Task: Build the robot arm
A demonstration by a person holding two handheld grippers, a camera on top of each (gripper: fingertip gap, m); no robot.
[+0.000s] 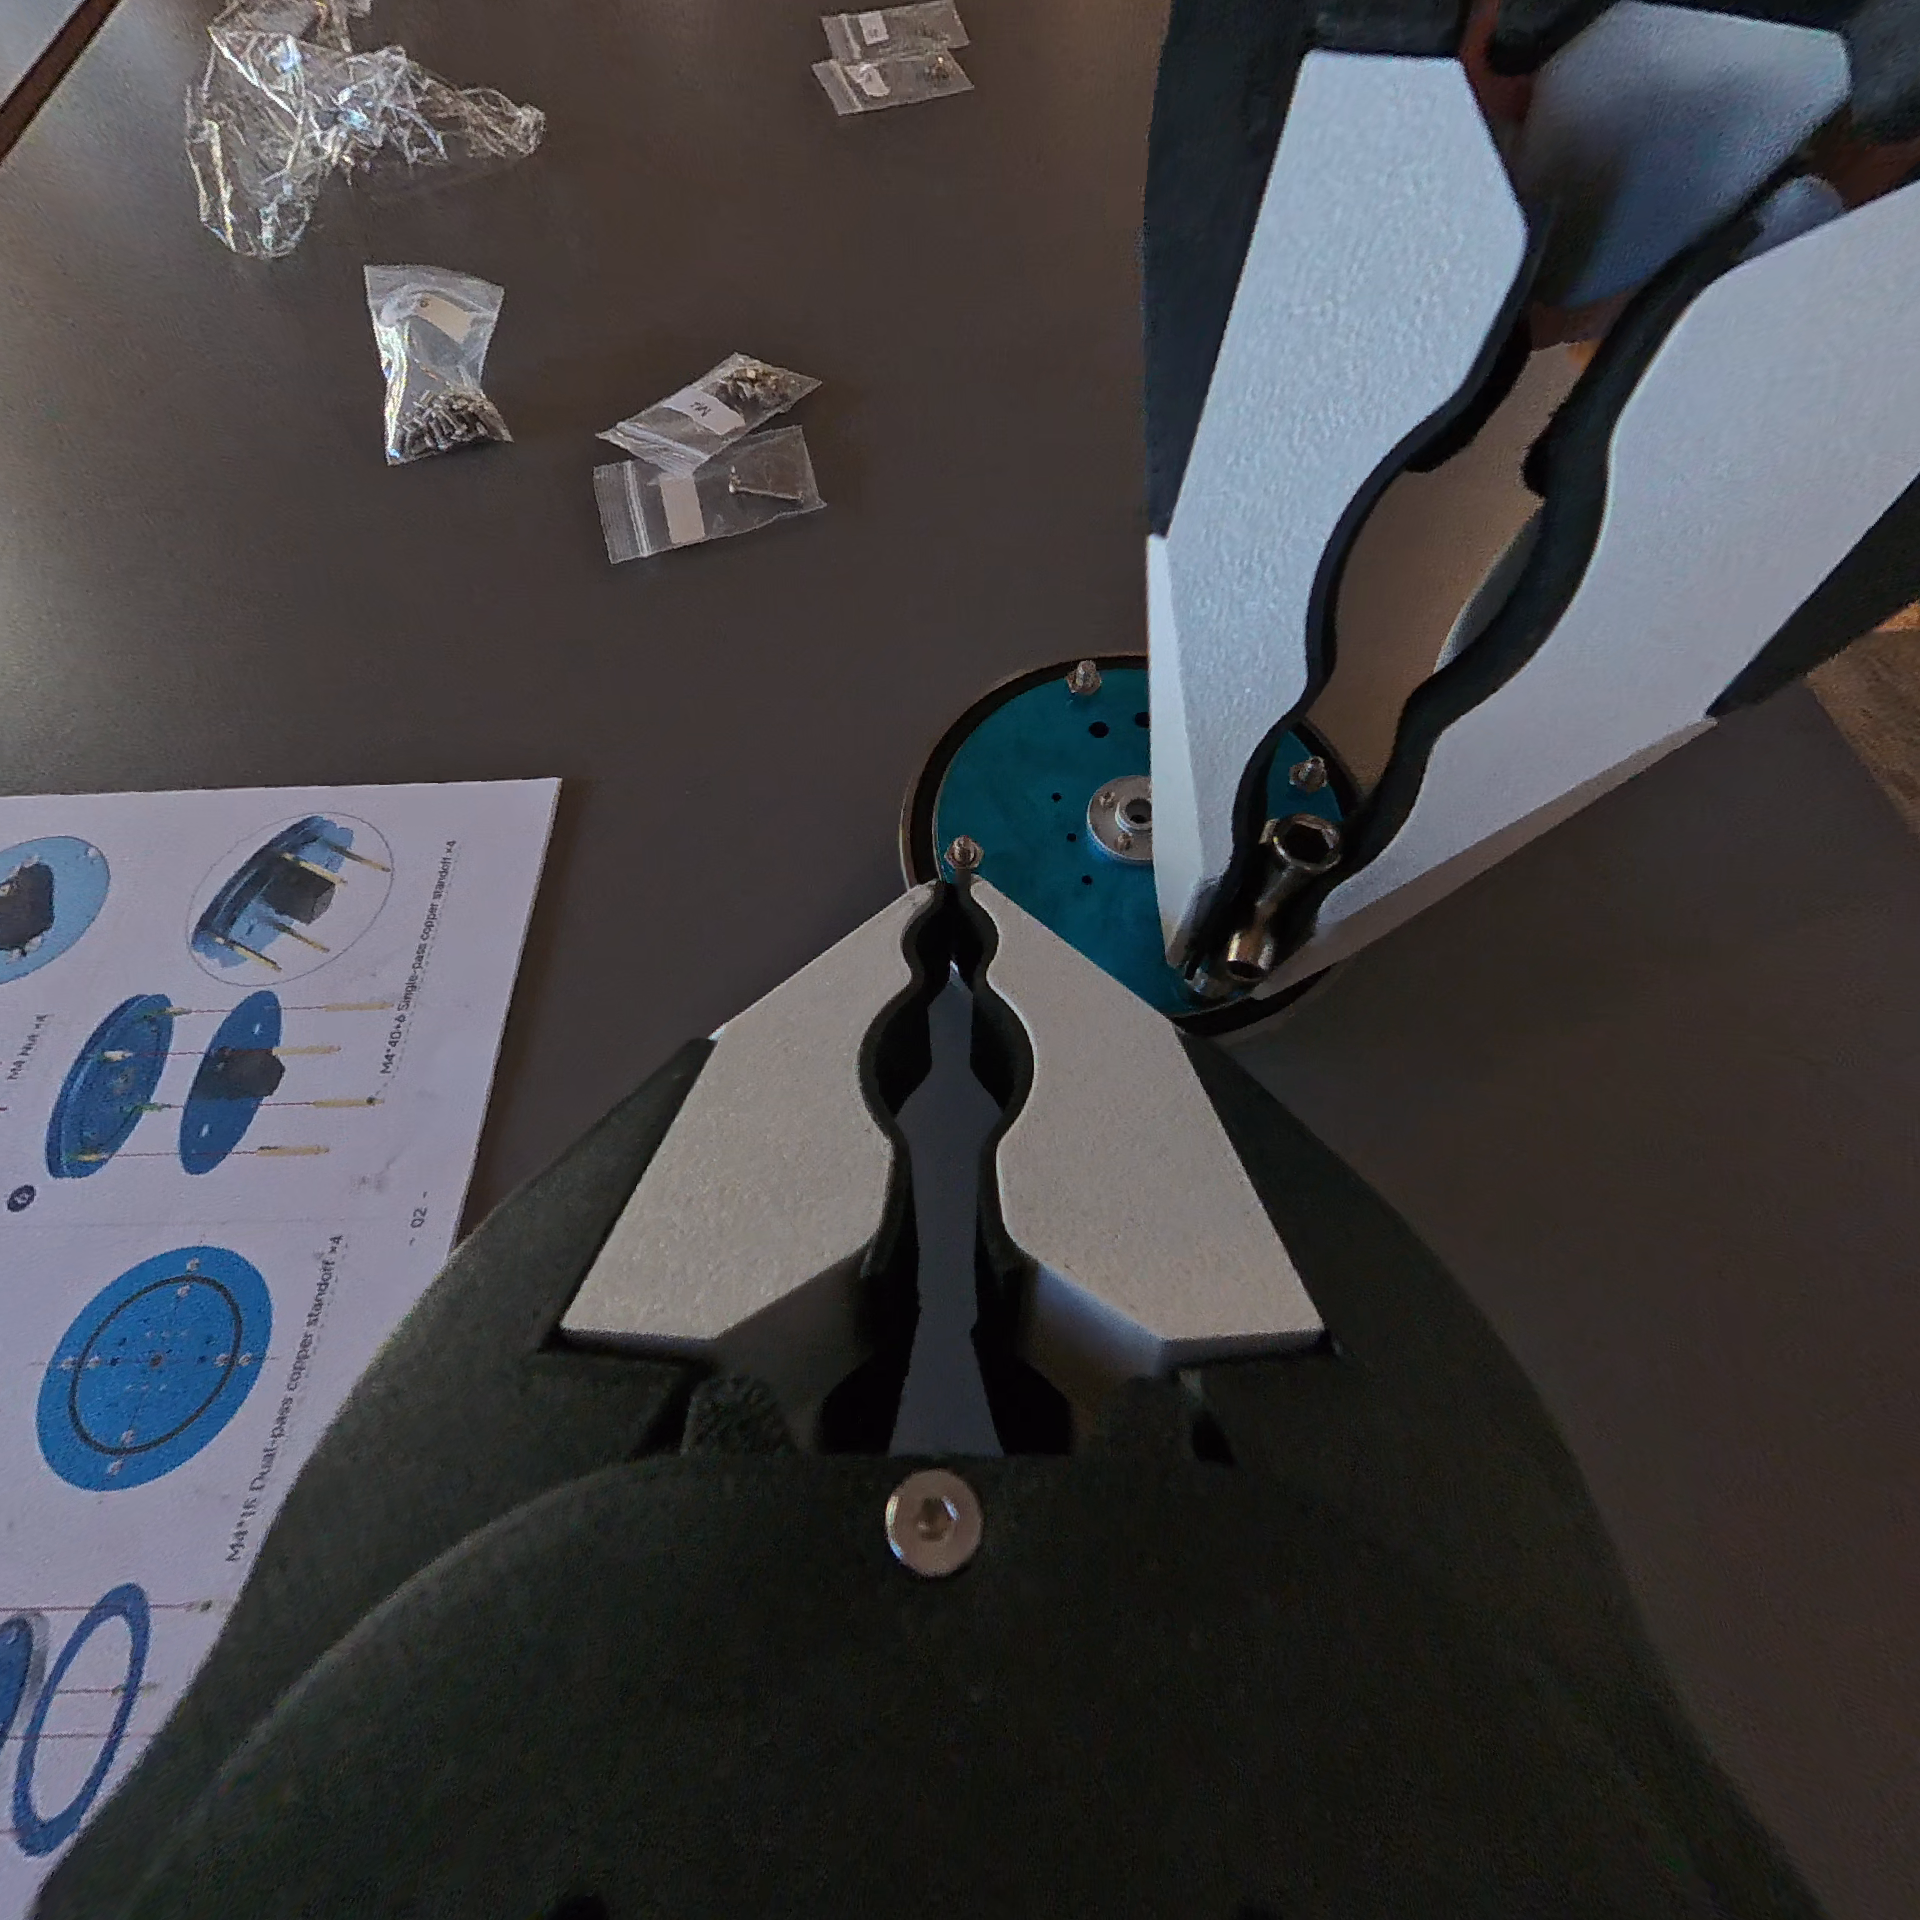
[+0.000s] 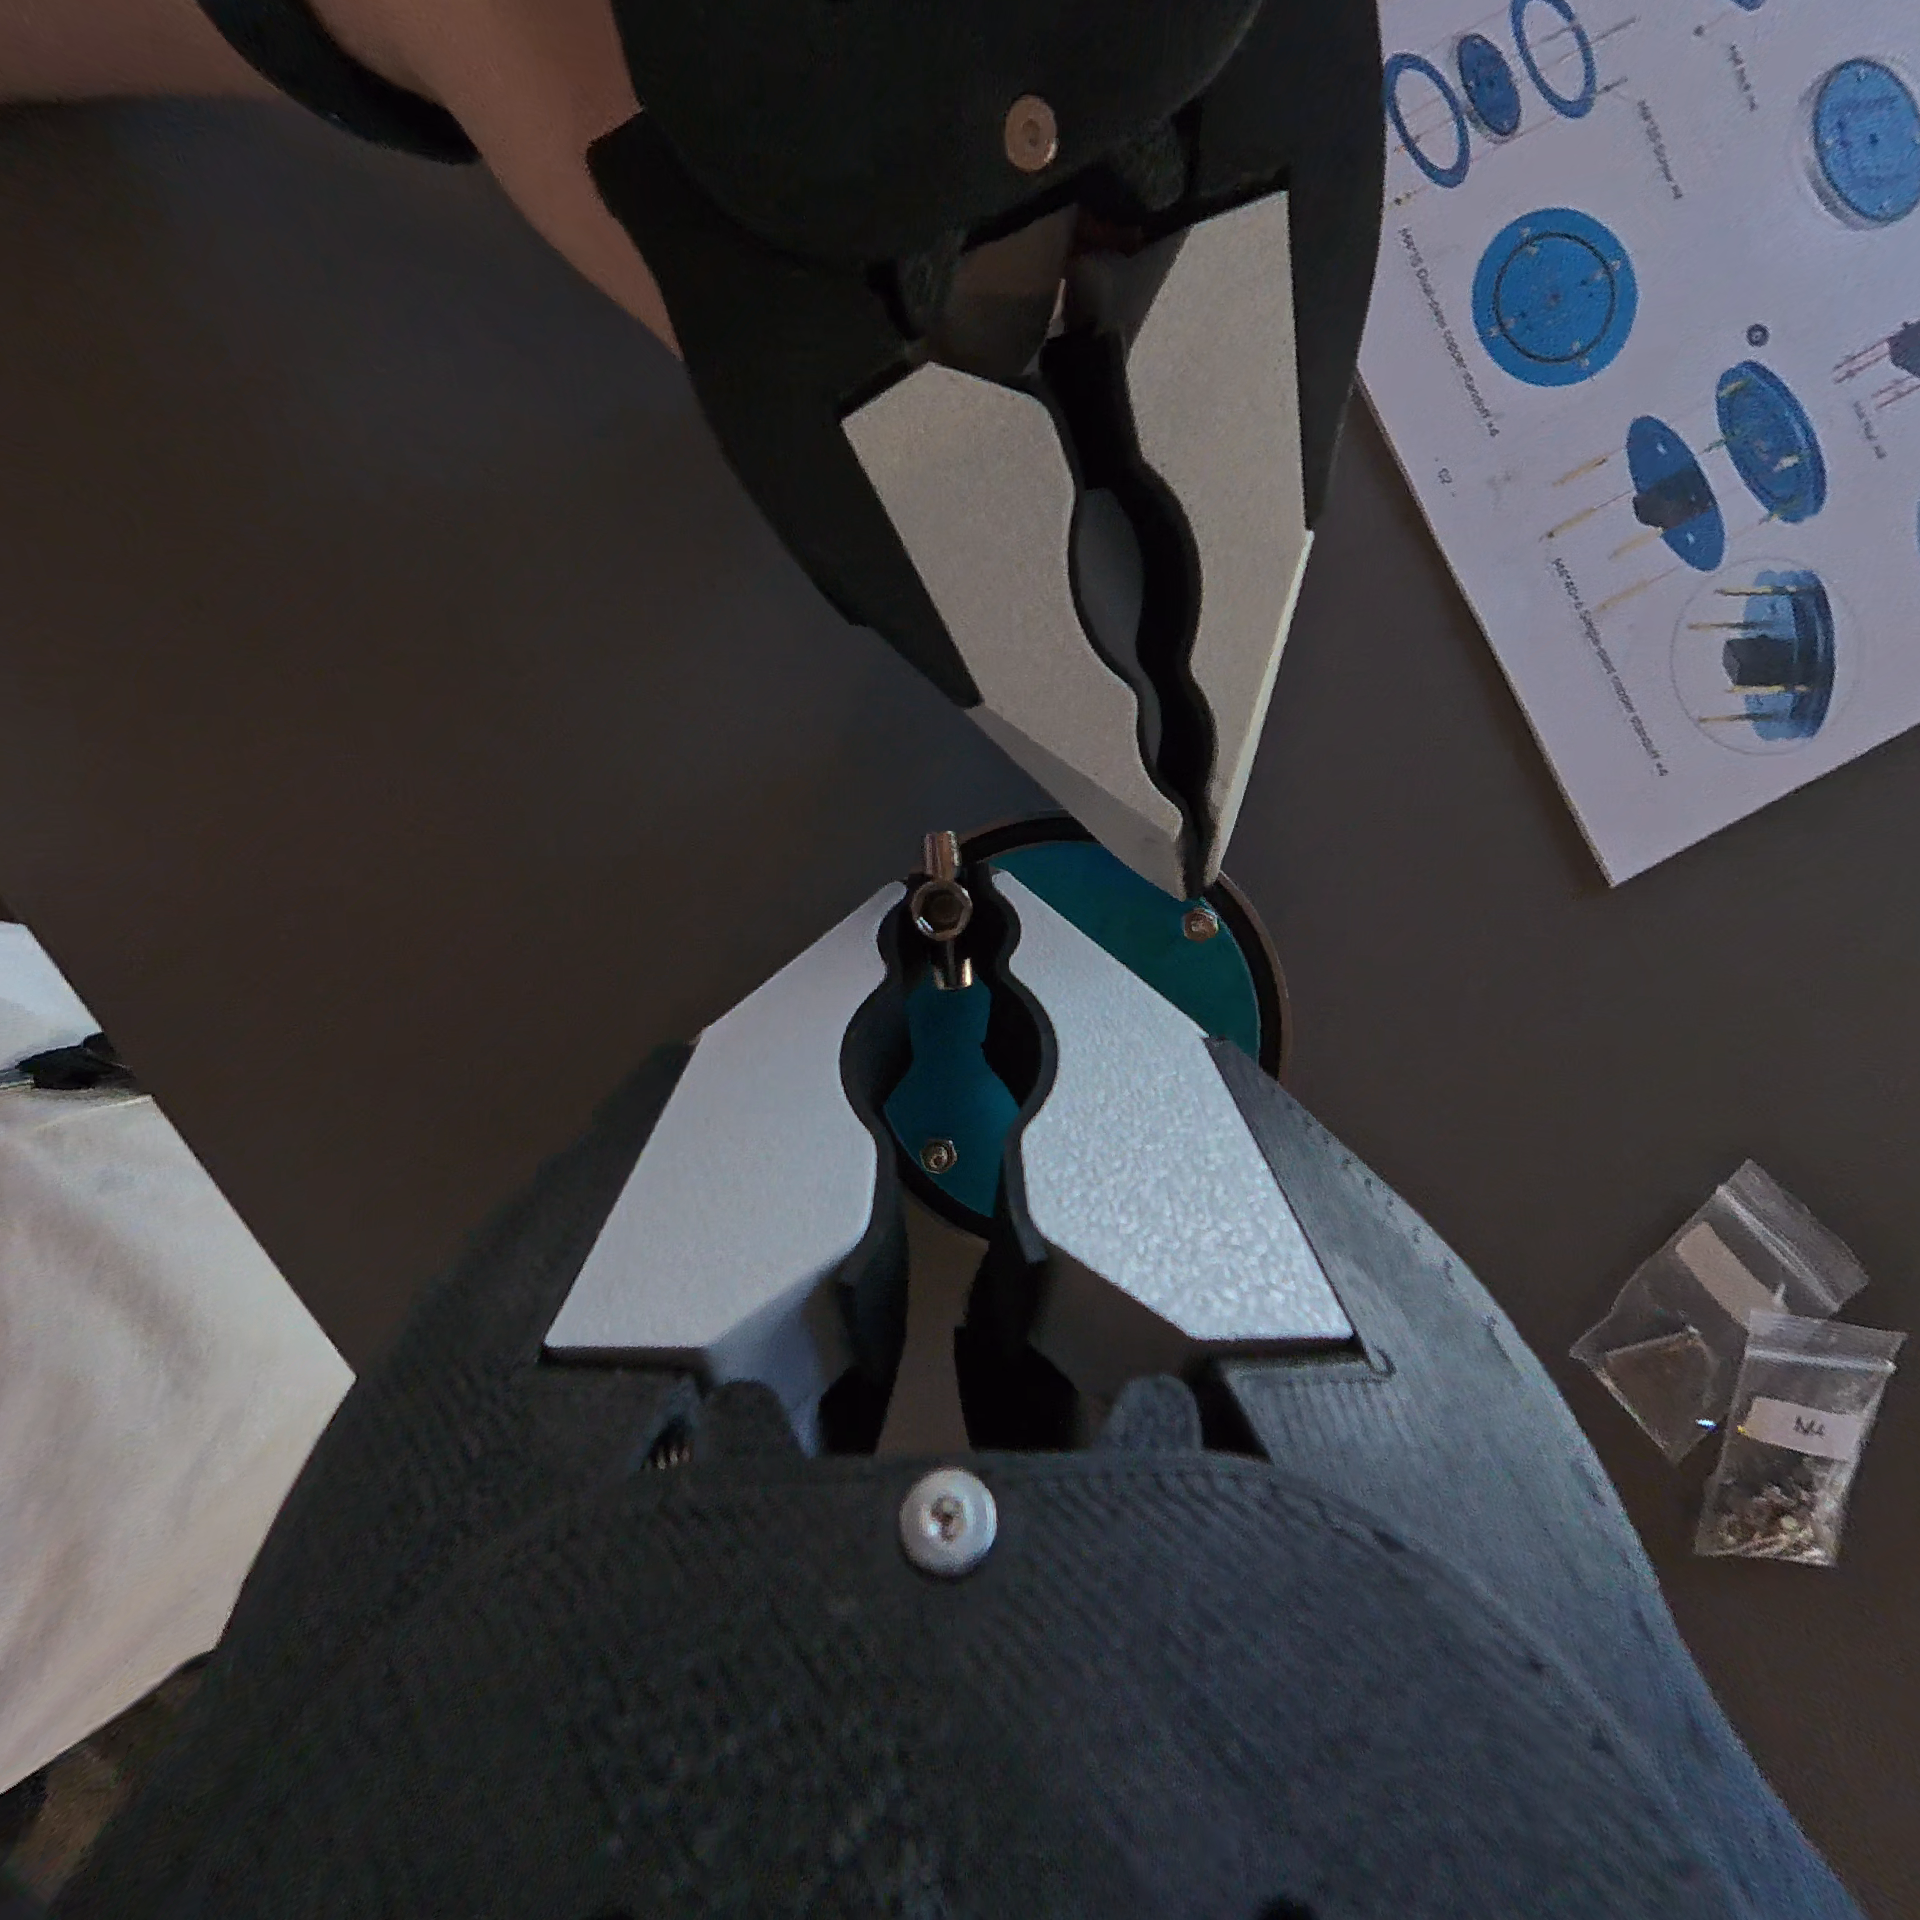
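Observation:
A round blue disc [image 1: 1018,810] with a metal hub [image 1: 1127,816] and small nuts at its rim lies on the dark grey table [image 1: 727,675]. My left gripper [image 1: 956,888] is shut, its tips against the disc's near rim just below one nut [image 1: 963,852]; I cannot tell whether it pinches anything. My right gripper [image 1: 1236,935] reaches down from the upper right, shut on a small metal cross-shaped socket wrench [image 1: 1273,894] held over the disc. In the right wrist view the right gripper [image 2: 945,894] holds the wrench [image 2: 940,920] over the disc [image 2: 1122,914], and the left gripper [image 2: 1195,878] meets the far rim.
A printed instruction sheet [image 1: 208,1091] lies to the left, also in the right wrist view [image 2: 1662,416]. Small clear bags of screws [image 1: 436,364] [image 1: 717,457] [image 1: 894,52] and crumpled clear plastic [image 1: 312,114] lie farther back. Two bags [image 2: 1766,1403] and a white surface [image 2: 104,1247] show in the right wrist view. My right fingertips sit around 5 cm from my left ones.

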